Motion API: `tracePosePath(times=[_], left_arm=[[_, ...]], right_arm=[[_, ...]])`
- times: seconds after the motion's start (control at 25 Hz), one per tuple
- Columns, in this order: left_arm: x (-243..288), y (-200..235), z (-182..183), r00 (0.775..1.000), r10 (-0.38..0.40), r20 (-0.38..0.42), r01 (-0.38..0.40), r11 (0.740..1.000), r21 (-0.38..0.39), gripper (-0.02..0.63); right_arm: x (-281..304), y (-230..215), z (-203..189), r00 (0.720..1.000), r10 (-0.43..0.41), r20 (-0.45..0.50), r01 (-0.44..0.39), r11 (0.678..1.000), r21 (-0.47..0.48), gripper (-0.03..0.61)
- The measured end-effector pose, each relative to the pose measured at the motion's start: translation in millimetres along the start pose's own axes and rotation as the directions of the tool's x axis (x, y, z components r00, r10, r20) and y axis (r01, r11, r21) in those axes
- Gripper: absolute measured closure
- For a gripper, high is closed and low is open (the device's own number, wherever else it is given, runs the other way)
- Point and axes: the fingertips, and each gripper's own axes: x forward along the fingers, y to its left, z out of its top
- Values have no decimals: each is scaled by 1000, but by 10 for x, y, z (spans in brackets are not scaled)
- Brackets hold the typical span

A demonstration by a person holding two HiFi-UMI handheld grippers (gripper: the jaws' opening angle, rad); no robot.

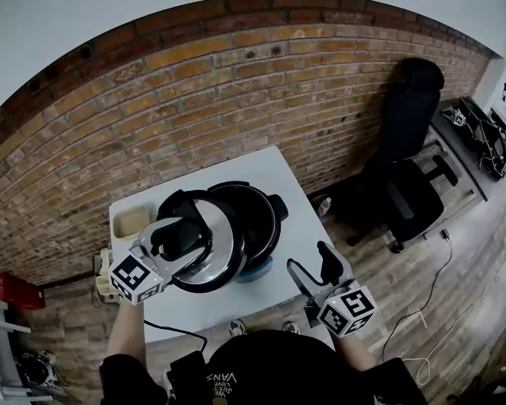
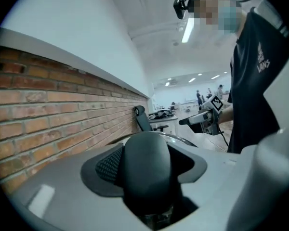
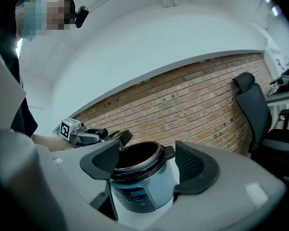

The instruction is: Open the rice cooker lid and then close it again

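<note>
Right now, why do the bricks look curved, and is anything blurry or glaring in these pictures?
Head view: the wide lens bows the brick wall into an arc. Left gripper view: the lid handle sits too close, soft and dim; a ceiling lamp glares. Right gripper view: the rice cooker is fairly sharp, corners blacked out.

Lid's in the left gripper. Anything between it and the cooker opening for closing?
Nothing visible. The left gripper holds the lid by its knob, tilted at the left side of the cooker in the head view; its opening is bare. The right gripper, open, stands apart on the right.
</note>
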Motion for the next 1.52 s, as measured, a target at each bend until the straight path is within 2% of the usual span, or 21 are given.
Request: tracePosePath(times=[0.08, 0.16, 0.36, 0.52, 0.68, 0.76, 0.96, 1.2, 1.52], left_arm=[[206, -6, 22, 994, -108, -16, 108, 993, 45, 334], [391, -22, 25, 979, -201, -34, 203, 977, 70, 334], [768, -116, -3, 921, -377, -94, 387, 911, 139, 334], [892, -198, -22, 869, -477, -136, 495, 847, 195, 334], [1010, -291, -13, 796, -582, -165, 605, 764, 224, 334], [1048, -286, -44, 772, -611, -175, 635, 743, 212, 334], [1141, -354, -113, 736, -644, -209, 677, 701, 224, 334], [1151, -389, -89, 727, -655, -206, 687, 692, 223, 333], [1168, -382, -102, 725, -650, -227, 688, 691, 221, 333]], right_arm=[[-63, -45, 4, 999, -52, 16, 52, 999, 7, 224], [-122, -74, 5, 994, -101, 28, 101, 995, 13, 224], [-288, -167, -31, 974, -218, 62, 216, 976, 37, 224], [-361, -155, -85, 959, -272, 76, 269, 962, 52, 224], [-444, -137, -128, 939, -335, 75, 330, 942, 65, 224], [-473, -146, -152, 930, -359, 79, 354, 932, 71, 224], [-469, -125, -173, 918, -388, 79, 382, 921, 75, 224], [-461, -89, -169, 917, -393, 73, 389, 919, 68, 224], [-331, -28, -189, 932, -357, 54, 354, 933, 60, 224]])
